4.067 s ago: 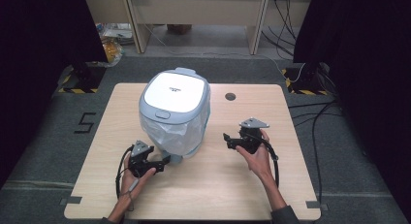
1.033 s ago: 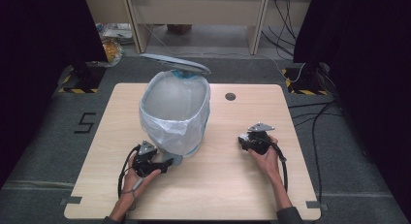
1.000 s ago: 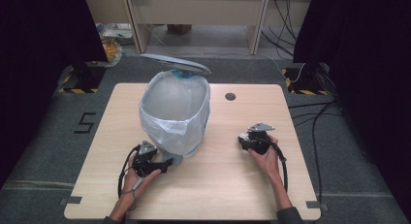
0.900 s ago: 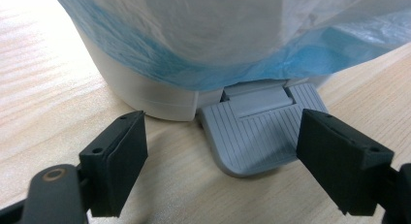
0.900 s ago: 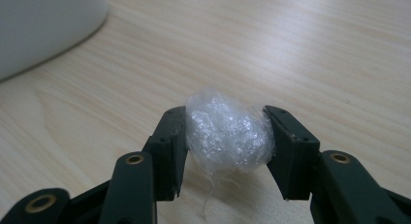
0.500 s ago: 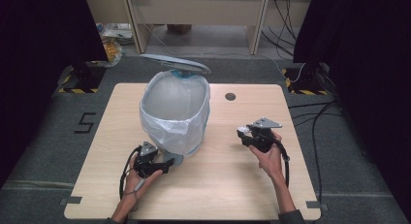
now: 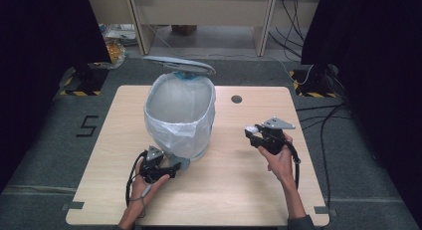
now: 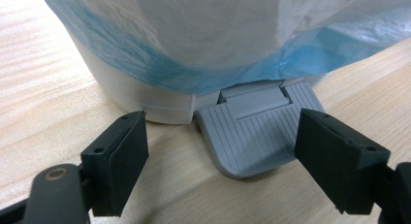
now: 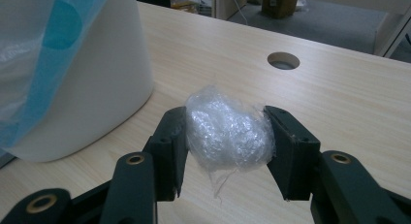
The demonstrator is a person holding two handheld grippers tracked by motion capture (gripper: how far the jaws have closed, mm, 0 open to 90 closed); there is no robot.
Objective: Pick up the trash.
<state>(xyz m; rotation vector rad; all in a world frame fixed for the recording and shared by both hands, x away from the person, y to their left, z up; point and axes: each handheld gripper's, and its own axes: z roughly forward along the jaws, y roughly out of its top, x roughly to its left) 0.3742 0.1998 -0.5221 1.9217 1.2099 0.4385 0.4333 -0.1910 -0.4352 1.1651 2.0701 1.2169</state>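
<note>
A white pedal bin (image 7: 179, 115) lined with a clear and blue bag stands mid-table, its grey lid (image 7: 179, 64) raised at the back. My left gripper (image 7: 171, 169) lies low at the bin's foot. In the left gripper view its open jaws (image 8: 219, 136) straddle the grey ribbed pedal (image 8: 257, 132) without touching it, and they have just been closing a little. My right gripper (image 7: 254, 135) hovers over the table's right side, shut on a crumpled ball of clear plastic (image 9: 228, 141). That ball also shows as a white lump (image 7: 250, 129) at the jaw tips.
The wooden table (image 7: 249, 200) has a round cable hole (image 7: 236, 98) right of the bin. Dark curtains flank both sides. A pale desk and cables (image 7: 293, 11) stand beyond the far edge. Bare tabletop lies between the two hands.
Four seconds ago the lid lay closed; it stands up since a second ago. Over the last second my right hand has lifted the plastic ball higher. The left hand has hardly shifted.
</note>
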